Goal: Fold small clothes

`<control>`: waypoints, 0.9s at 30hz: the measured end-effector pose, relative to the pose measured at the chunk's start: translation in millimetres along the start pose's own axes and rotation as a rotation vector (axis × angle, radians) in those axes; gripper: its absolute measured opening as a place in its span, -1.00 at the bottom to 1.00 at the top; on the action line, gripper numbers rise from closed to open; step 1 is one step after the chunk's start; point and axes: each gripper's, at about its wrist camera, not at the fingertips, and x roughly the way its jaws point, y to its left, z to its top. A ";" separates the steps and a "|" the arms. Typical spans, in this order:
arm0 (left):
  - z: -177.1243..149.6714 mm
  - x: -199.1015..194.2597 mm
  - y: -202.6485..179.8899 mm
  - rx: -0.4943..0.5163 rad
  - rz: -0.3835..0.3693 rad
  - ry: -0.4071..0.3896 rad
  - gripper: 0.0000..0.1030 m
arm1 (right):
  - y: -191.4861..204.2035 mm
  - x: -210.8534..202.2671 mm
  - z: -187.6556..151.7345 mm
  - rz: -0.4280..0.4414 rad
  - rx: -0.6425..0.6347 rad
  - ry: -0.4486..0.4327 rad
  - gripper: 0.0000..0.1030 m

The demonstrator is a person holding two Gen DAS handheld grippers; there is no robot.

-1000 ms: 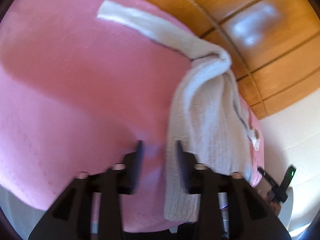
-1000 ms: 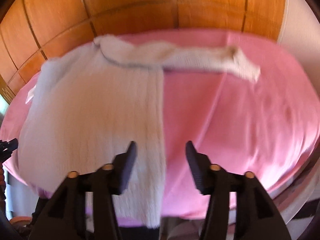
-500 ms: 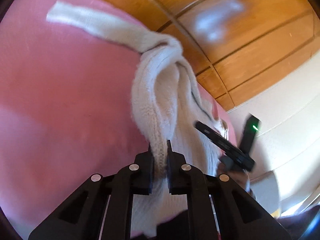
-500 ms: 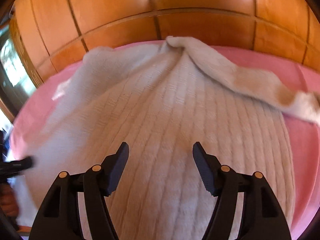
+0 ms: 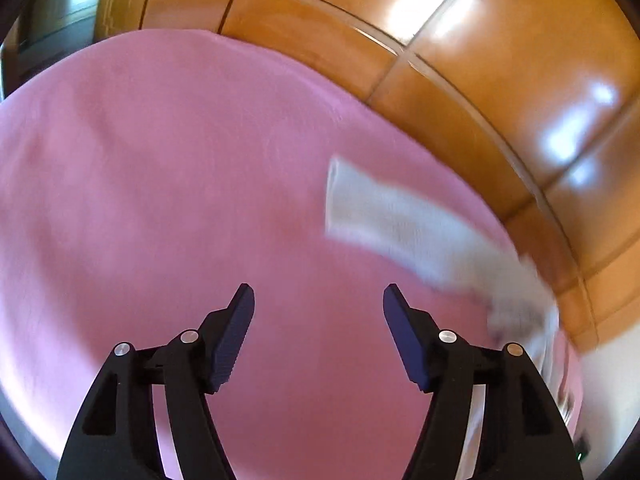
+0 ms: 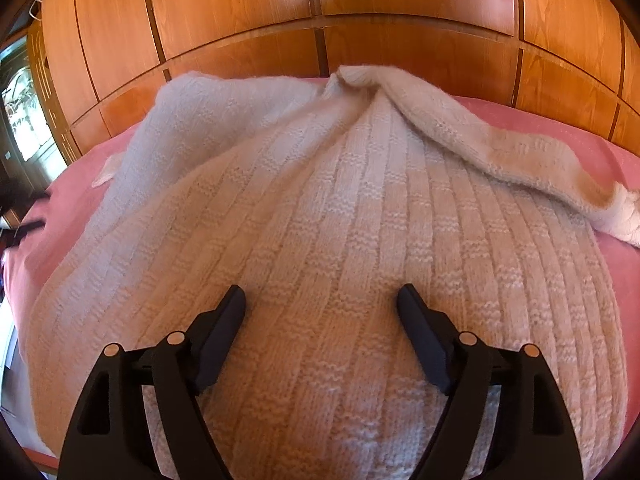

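- Left wrist view: the left claw (image 5: 318, 300) hangs over a pink bed cover (image 5: 168, 184), pointing down at a slant. Its two dark fingers (image 5: 234, 332) stand wide apart and are opening further, with only bare pink cloth between them.
- Left wrist view: a cream knitted sweater (image 5: 400, 220) shows to the right of the claw, well clear of the fingers. Only a sleeve-like strip and a bunched part are visible, and both are smeared by motion blur, so the knit cannot be made out here.
- Left wrist view: glossy wooden wardrobe panels (image 5: 460, 60) curve behind the bed, catching bright patches of light.
- Right wrist view: the right claw (image 6: 320, 300) hovers just above the body of the sweater (image 6: 340, 220), which fills most of the picture. Its fingers (image 6: 422, 332) are wide and spreading further; the knit lies beneath the gap, and the pads do not press on it.
- Right wrist view: the sweater lies spread on the bed cover (image 6: 560, 128), ribbed with small blocks of pattern. At the far edge the cloth gathers to a raised peak.
- Right wrist view: one sleeve (image 6: 500, 152) runs from that peak down to the right, lying over the sweater's edge and ending at the picture's right side.
- Right wrist view: a small white tag (image 6: 106, 172) pokes out at the sweater's left edge. The same wooden panels (image 6: 240, 12) stand behind the bed.
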 end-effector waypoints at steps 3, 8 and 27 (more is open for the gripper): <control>35.6 40.0 -15.4 0.012 0.033 -0.005 0.30 | 1.0 -3.5 -2.8 -0.001 -0.001 0.000 0.57; 58.6 97.3 -25.0 0.049 0.043 0.100 0.13 | 2.4 -1.6 -2.5 0.002 -0.006 0.002 0.63; 115.7 -42.1 80.7 0.109 0.430 -0.326 -0.89 | 5.1 1.0 -2.7 0.006 -0.011 0.002 0.71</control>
